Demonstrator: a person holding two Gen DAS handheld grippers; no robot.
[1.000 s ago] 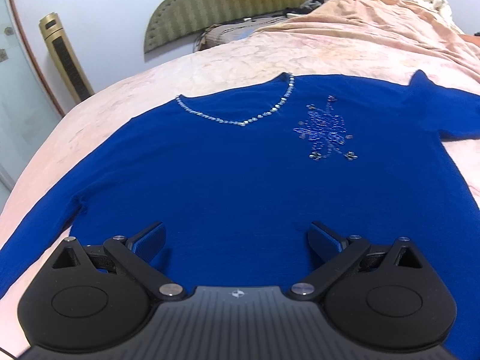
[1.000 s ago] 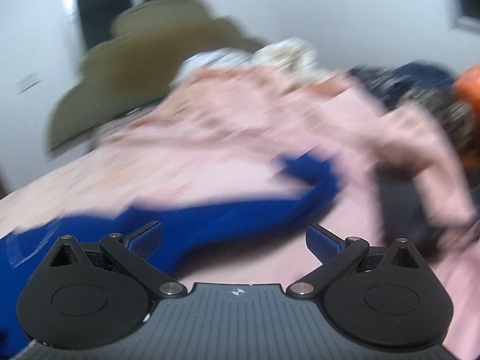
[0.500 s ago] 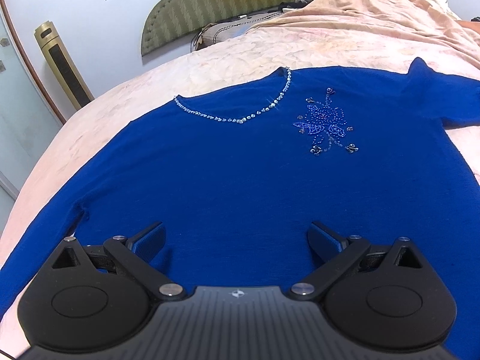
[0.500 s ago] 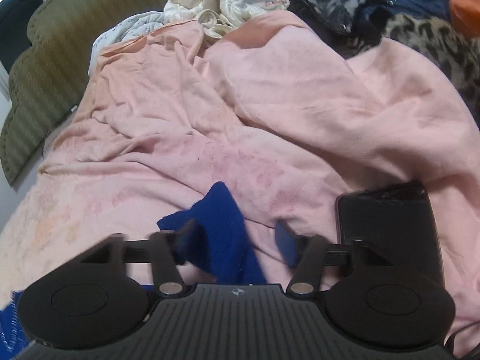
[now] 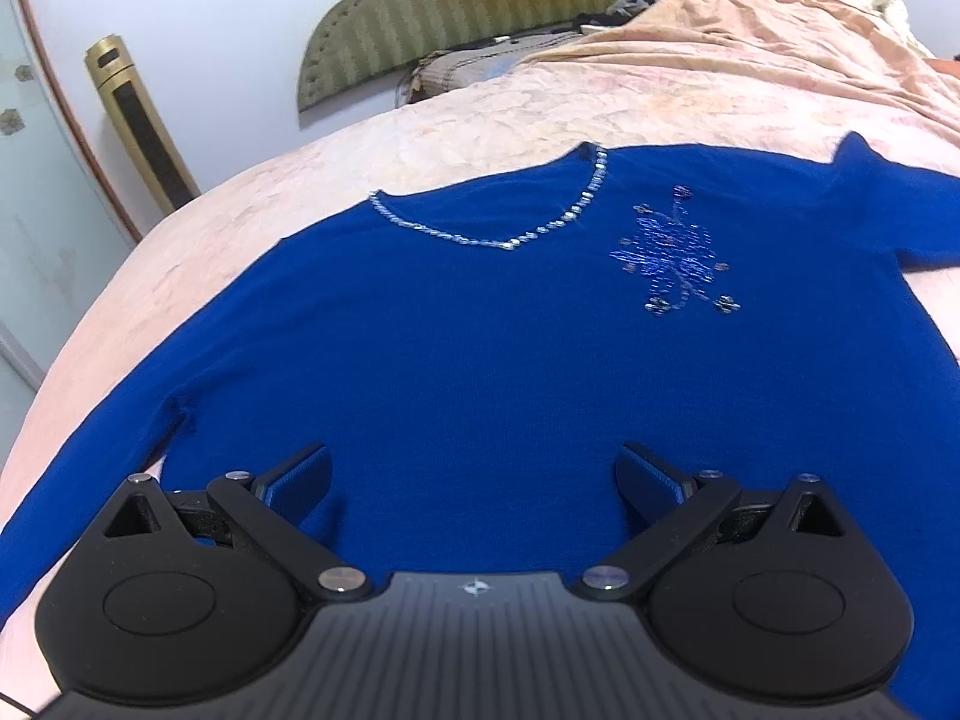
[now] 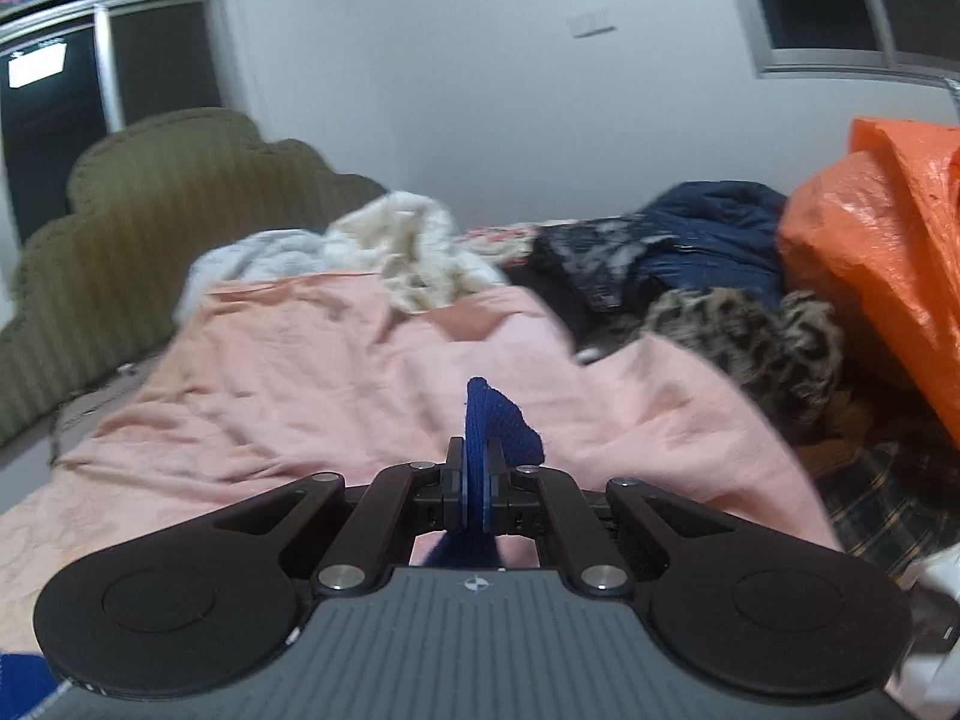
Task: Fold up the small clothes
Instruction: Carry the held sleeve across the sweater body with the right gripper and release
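Note:
A royal-blue sweater (image 5: pixel 480 348) with a beaded V-neck and a sequin flower lies flat, front up, on the pink bedspread (image 5: pixel 456 126). My left gripper (image 5: pixel 474 477) is open and empty, hovering over the sweater's lower body. My right gripper (image 6: pixel 477 480) is shut on the end of the sweater's sleeve (image 6: pixel 498 420), lifted above the bed; the blue cuff sticks up between the pads.
A pink blanket (image 6: pixel 360 372) is bunched at the far side with white, dark-blue and leopard-print clothes (image 6: pixel 750 330) piled behind it. An orange bag (image 6: pixel 888 252) stands at the right. An olive headboard (image 5: pixel 432 18) and a gold tower fan (image 5: pixel 141 126) stand by the wall.
My right gripper closed on the sleeve end and lifted it, tilting up off the bed. My left gripper stayed open over the sweater, almost still.

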